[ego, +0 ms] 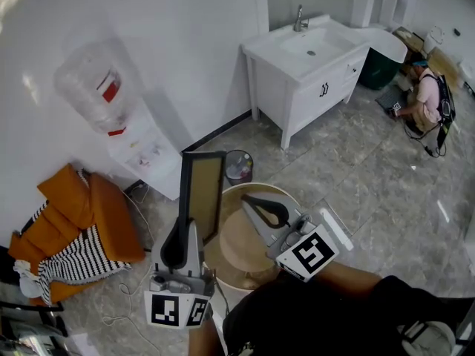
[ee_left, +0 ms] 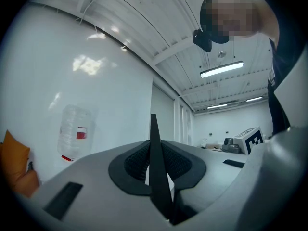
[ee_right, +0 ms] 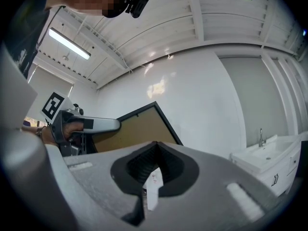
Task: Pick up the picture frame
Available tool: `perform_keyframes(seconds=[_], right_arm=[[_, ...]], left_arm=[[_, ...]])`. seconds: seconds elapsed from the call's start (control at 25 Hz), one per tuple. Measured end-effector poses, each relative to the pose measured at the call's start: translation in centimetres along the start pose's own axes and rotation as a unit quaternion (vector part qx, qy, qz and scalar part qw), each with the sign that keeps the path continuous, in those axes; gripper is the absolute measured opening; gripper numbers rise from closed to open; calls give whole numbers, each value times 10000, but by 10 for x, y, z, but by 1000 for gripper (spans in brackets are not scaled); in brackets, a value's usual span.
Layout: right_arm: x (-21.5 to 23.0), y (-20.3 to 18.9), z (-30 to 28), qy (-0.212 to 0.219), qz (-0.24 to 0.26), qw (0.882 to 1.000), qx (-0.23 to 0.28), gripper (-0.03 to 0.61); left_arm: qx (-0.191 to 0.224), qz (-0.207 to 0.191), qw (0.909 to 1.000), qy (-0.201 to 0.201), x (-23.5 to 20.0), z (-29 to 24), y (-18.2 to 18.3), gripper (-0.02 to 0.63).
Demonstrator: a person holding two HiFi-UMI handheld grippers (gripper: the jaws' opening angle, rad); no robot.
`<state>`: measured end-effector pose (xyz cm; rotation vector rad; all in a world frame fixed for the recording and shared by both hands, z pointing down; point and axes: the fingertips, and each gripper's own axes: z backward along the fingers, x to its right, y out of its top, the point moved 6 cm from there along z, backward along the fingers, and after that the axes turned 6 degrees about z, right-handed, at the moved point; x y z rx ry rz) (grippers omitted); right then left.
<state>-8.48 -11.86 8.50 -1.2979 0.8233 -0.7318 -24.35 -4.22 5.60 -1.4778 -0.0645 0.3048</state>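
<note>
The picture frame (ego: pixel 202 193) has a dark rim and a brown backing and stands upright, lifted above the round wooden table (ego: pixel 239 252). My left gripper (ego: pixel 180 236) is shut on its lower edge. In the left gripper view only the frame's thin dark edge (ee_left: pixel 154 143) shows, pinched between the pads of the left gripper (ee_left: pixel 154 170). My right gripper (ego: pixel 251 200) is shut and empty, just right of the frame over the table. The right gripper view looks past the right gripper's (ee_right: pixel 154 153) closed jaws at the frame's brown backing (ee_right: pixel 137 129) and the left gripper (ee_right: pixel 79 125).
A water dispenser with a large bottle (ego: pixel 100 87) stands against the wall at the left. Orange cushions and a striped cloth (ego: pixel 74 232) lie below it. A small bin (ego: pixel 238 166) sits behind the table, a white washbasin cabinet (ego: pixel 312 61) beyond. A person (ego: pixel 427 99) sits on the floor far right.
</note>
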Motion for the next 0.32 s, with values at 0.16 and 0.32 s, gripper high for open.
perform_keyframes(seconds=[0.16, 0.32], right_arm=[[3, 3, -2, -56, 53, 10000, 50, -6], [2, 4, 1, -59, 81, 9999, 87, -6]], left_arm=[[12, 7, 10000, -26, -1, 0, -1, 77], [16, 33, 10000, -70, 3, 2, -3, 77]])
